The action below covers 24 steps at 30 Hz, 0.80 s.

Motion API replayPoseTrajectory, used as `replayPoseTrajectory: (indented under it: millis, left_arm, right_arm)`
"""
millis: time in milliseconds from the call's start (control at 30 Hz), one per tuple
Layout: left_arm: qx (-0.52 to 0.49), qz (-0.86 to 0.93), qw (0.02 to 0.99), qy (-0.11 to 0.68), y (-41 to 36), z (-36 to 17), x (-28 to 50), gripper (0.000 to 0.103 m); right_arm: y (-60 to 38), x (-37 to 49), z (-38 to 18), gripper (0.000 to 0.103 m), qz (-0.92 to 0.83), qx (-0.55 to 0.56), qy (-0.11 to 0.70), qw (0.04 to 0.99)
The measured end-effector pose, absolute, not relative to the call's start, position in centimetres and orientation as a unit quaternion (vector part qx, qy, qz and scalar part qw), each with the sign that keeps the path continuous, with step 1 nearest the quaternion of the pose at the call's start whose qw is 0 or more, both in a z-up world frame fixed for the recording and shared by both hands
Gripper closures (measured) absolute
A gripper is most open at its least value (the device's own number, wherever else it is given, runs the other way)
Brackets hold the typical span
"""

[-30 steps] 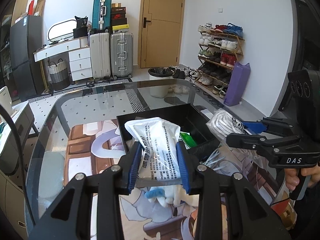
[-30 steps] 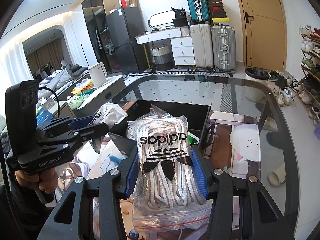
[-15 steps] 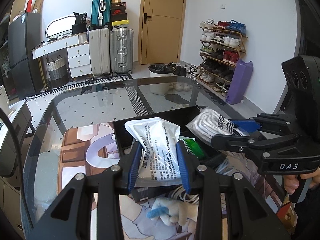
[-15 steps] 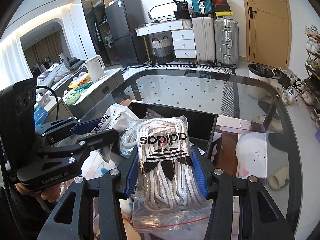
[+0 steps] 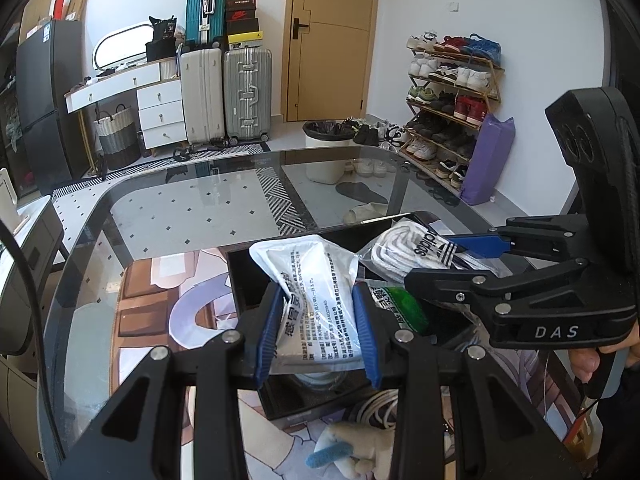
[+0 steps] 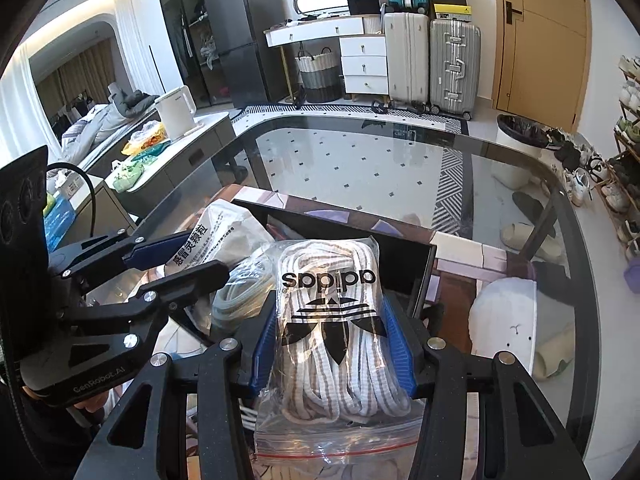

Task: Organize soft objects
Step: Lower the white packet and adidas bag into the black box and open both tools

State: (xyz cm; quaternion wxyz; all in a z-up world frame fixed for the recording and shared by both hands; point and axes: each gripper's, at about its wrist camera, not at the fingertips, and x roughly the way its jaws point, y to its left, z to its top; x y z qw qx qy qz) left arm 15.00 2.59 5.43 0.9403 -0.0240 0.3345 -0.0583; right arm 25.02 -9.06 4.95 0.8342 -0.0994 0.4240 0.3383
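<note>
Two soft packs in hand, one per claw, both held over the open black rectangular bin on the dark glass-topped table. Left gripper clenched on a white foil pouch printed with dark Chinese text, blue pads pinching its lower half, top end standing free and pointing forward and up, away from the wrist. Right gripper clenched likewise on a clear zip bag of white-and-grey striped laces with a black trefoil logo, long axis running along the fingers, red zip strip toward the wrist.

Seen from the left wrist, lace bag just to the right of the pouch and a little farther in, nearly touching it; whether actually touching, impossible to tell. Below, inside the bin, a green-and-white packet and a coil of pale cord.

Key relation: bin floor straight beneath both packs, so probably a plain descent and release for either one. Right claw seemingly deeper over the bin, hence likely first down. Risk: crowding, one pack dragging the other on the way in.
</note>
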Motion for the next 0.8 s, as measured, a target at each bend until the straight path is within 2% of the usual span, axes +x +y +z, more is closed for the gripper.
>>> replayPoseTrajectory:
  millis: [700,800]
  left_arm:
    - [-0.031,-0.071,0.937,0.341,3.2,5.0,16.2,0.069]
    - [-0.031,-0.074,0.935,0.345,3.0,4.8,16.3,0.069]
  right_arm:
    - [-6.3,27.1,2.7,0.053,0.340,-0.165,0.426,0.822]
    - [-6.7,26.4,3.0,0.046,0.352,-0.170,0.406,0.826]
